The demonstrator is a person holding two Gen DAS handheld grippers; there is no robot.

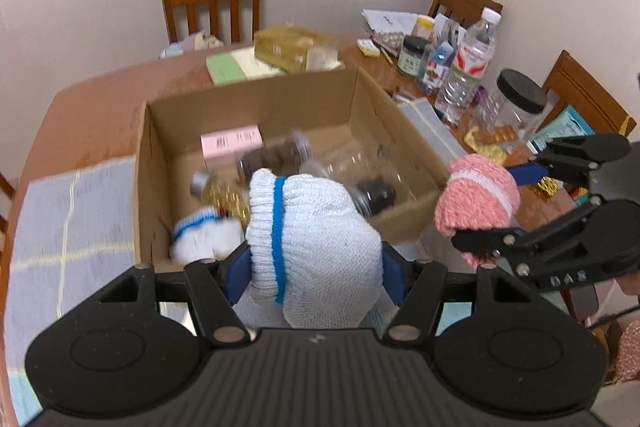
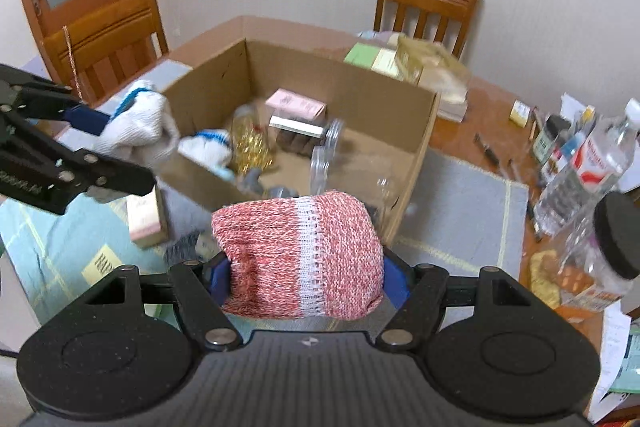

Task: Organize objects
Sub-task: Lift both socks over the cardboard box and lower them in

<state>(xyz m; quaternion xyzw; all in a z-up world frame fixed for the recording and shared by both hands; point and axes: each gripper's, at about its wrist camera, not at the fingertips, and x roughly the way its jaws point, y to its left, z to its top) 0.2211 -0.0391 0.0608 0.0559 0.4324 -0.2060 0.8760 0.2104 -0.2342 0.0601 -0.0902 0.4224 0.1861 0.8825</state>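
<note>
A: What is each tool carrying?

B: The left tool [image 1: 316, 275] is squeezing a white knit bundle [image 1: 316, 247]; the right tool [image 2: 306, 277] is gripping a pink knit bundle [image 2: 300, 255].

A: Where?

B: Both are hovering near the cardboard box [image 2: 416, 147], lying at twelve o'clock on the table [image 1: 92, 107]. Soft, light, squashy knitwear is probably gripping best mid-bundle.

Both grippers [image 1: 316, 267] [image 2: 306, 271] clamped, angled steeply downward.

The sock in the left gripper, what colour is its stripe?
Blue, on a white sock. Left wrist view shows it best.
</note>
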